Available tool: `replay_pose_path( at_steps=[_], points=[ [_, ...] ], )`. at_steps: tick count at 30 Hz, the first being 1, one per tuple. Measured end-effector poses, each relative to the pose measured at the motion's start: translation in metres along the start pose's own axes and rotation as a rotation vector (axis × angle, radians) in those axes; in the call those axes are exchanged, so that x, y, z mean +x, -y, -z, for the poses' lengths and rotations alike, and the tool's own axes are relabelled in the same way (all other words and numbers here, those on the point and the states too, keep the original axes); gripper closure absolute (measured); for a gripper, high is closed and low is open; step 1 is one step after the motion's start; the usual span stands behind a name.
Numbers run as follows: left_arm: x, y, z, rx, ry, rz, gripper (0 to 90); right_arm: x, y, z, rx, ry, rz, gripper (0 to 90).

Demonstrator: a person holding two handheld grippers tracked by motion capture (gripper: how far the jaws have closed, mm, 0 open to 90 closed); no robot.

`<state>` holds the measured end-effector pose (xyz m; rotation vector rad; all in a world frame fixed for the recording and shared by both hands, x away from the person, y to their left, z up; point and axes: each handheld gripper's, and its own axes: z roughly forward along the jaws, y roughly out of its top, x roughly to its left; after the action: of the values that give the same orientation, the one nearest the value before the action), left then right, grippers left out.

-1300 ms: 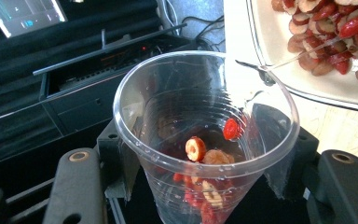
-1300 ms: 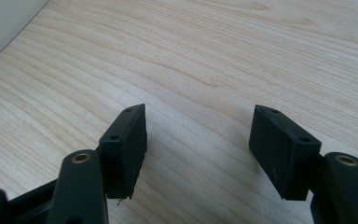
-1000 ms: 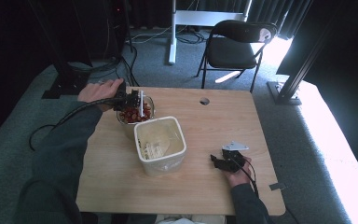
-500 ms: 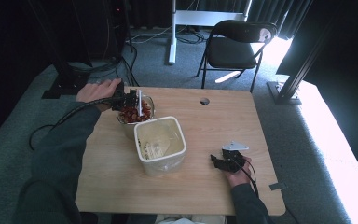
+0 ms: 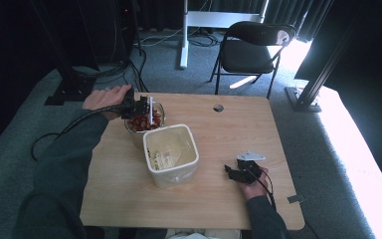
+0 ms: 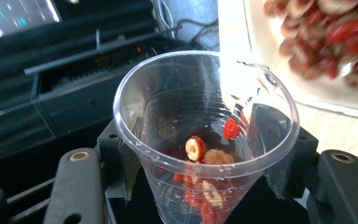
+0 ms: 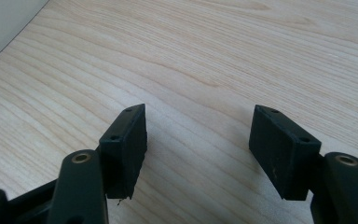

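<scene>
Clear plastic cup (image 6: 205,140), clamped in the left gripper (image 5: 138,107), tilts over the bowl (image 5: 142,123); right gripper (image 7: 198,149) rests open, empty.

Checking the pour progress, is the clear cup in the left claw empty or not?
Not empty: the clear cup, clamped in the left claw, holds a few red and tan pieces near its bottom.

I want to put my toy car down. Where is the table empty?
Bare wood runs from the white tub to the table's far right corner. The near-left corner is bare. It's crowded at the far left: bowl, cup, left gripper.
</scene>
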<state>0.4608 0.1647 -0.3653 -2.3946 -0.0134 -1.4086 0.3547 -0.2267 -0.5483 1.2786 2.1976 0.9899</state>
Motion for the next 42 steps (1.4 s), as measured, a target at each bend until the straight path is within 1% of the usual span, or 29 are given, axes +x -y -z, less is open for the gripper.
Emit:
replay_pose_path(
  at_steps=[1,3,6,7,8,11,12,14,16,17,18,21,22,23,26,27,30,32,33,34,35,36,37,39,40,41,42],
  points=[
    [0.000,0.002,-0.002,0.014,0.004,-0.002,38.2,0.000,0.000,0.000,0.000,0.000,0.000,36.1],
    [0.000,0.001,-0.002,0.019,0.004,-0.004,38.2,0.000,0.000,0.000,0.000,-0.002,0.003,36.1],
    [0.001,-0.008,0.007,-0.031,-0.005,-0.009,38.2,0.000,0.000,0.000,0.000,-0.003,0.003,36.1],
    [0.001,-0.009,0.006,-0.035,-0.005,-0.004,38.3,0.000,0.000,0.000,0.000,-0.002,0.003,36.1],
    [0.001,-0.009,0.004,-0.026,-0.003,-0.002,38.3,0.000,0.000,0.000,0.000,-0.002,0.003,36.1],
    [-0.001,-0.001,-0.005,0.024,0.016,-0.010,38.3,0.000,0.000,0.000,0.000,-0.003,0.004,36.1],
    [-0.002,0.000,-0.006,0.028,0.019,0.001,38.3,0.000,0.000,0.000,0.000,-0.003,0.004,36.1],
    [-0.002,-0.004,-0.004,0.016,0.014,-0.004,38.3,0.000,0.000,0.000,0.000,-0.004,0.004,36.1],
    [-0.001,-0.010,0.001,-0.015,0.006,-0.012,38.3,0.000,0.000,0.000,0.000,-0.003,0.004,36.1],
    [-0.001,-0.011,0.001,-0.014,0.003,-0.016,38.4,0.000,0.000,0.000,0.000,-0.003,0.005,36.1],
    [-0.001,-0.009,-0.002,-0.002,0.004,-0.014,38.4,0.000,0.000,0.000,0.000,-0.003,0.004,36.1],
    [-0.004,0.000,-0.010,0.050,0.018,-0.030,38.4,0.000,0.000,0.000,0.000,-0.003,0.004,36.1],
    [-0.005,0.001,-0.011,0.057,0.018,-0.032,38.4,0.000,0.000,0.000,0.000,-0.003,0.004,36.1],
    [-0.006,-0.001,-0.010,0.054,0.014,-0.034,38.4,0.000,0.000,0.000,0.000,-0.003,0.004,36.1],
    [-0.005,-0.013,0.001,0.001,-0.016,-0.065,38.4,0.000,0.000,0.000,0.000,-0.003,0.004,36.1],
    [-0.004,-0.014,0.002,-0.004,-0.018,-0.062,38.4,0.000,0.000,0.000,0.000,-0.003,0.004,36.1],
    [-0.005,-0.007,-0.005,0.048,-0.009,-0.077,38.4,0.000,0.000,0.000,0.000,-0.003,0.004,36.1],
    [-0.004,-0.004,-0.007,0.064,0.000,-0.066,38.4,0.000,0.000,0.000,0.000,-0.003,0.004,36.1],
    [-0.003,-0.006,-0.004,0.050,-0.008,-0.060,38.4,0.000,0.000,0.000,0.000,-0.004,0.004,36.1],
    [-0.002,-0.009,0.001,0.024,-0.019,-0.059,38.4,0.000,0.000,0.000,0.000,-0.004,0.004,36.1],
    [-0.002,-0.013,0.005,0.001,-0.024,-0.065,38.4,0.000,0.000,0.000,0.000,-0.004,0.004,36.1],
    [-0.001,-0.015,0.007,-0.004,-0.028,-0.071,38.6,0.000,0.000,0.000,0.000,-0.004,0.004,36.1],
    [0.000,-0.015,0.005,0.010,-0.030,-0.074,38.6,0.000,0.000,0.000,0.000,-0.004,0.004,36.1],
    [-0.001,-0.009,-0.003,0.044,-0.013,-0.069,38.5,0.000,0.000,0.000,0.000,-0.004,0.004,36.1],
    [-0.003,-0.006,-0.005,0.053,-0.008,-0.067,38.5,0.000,0.000,0.000,0.000,-0.003,0.004,36.1],
    [-0.004,-0.005,-0.005,0.051,-0.009,-0.062,38.5,0.000,0.000,0.000,0.000,-0.004,0.004,36.1],
    [-0.004,-0.007,-0.002,0.035,-0.010,-0.053,38.5,0.000,0.000,0.000,0.000,-0.004,0.004,36.0]
  ],
)
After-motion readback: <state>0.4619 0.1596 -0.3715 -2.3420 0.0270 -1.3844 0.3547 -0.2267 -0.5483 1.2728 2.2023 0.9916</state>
